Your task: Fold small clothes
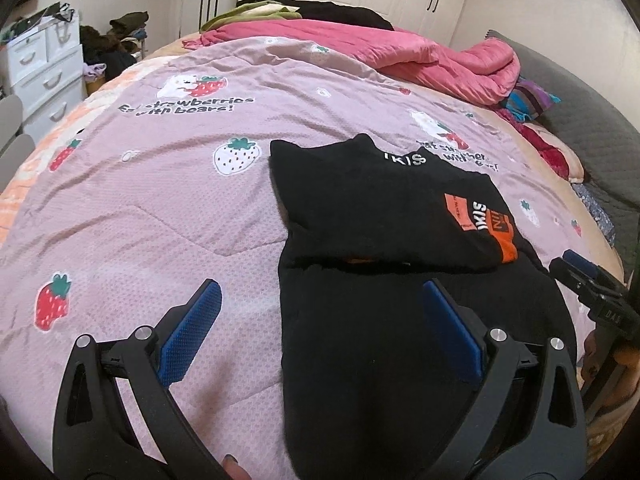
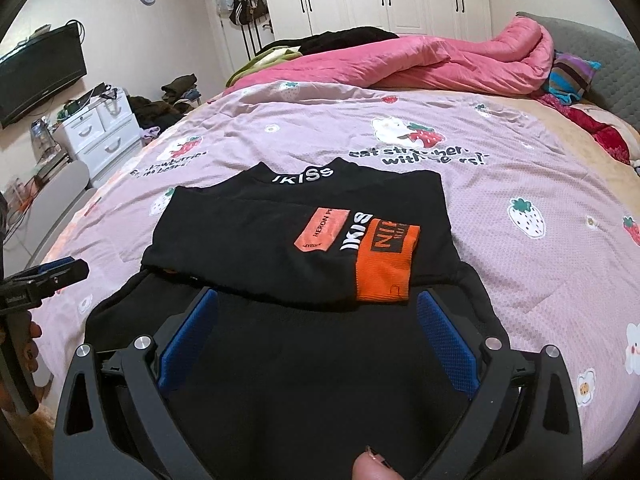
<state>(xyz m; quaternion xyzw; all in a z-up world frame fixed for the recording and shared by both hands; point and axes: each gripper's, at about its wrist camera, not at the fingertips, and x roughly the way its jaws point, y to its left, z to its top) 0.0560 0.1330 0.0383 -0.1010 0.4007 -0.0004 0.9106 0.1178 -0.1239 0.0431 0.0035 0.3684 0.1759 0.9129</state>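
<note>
A small black top (image 1: 384, 208) (image 2: 280, 240) with orange patches and white lettering lies on the pink strawberry bedspread (image 1: 160, 200) (image 2: 520, 184), its sleeves folded over the body. My left gripper (image 1: 320, 300) is open and empty, above the top's near left edge. My right gripper (image 2: 318, 308) is open and empty, over the top's lower part. Each gripper shows at the edge of the other's view: the right one (image 1: 588, 280) and the left one (image 2: 52, 276).
A bunched pink duvet (image 1: 420, 56) (image 2: 440, 60) and dark clothes lie at the far side of the bed. A grey headboard (image 1: 592, 120) is on the right. White drawers (image 1: 44, 76) (image 2: 100, 136) and a clothes pile stand left of the bed.
</note>
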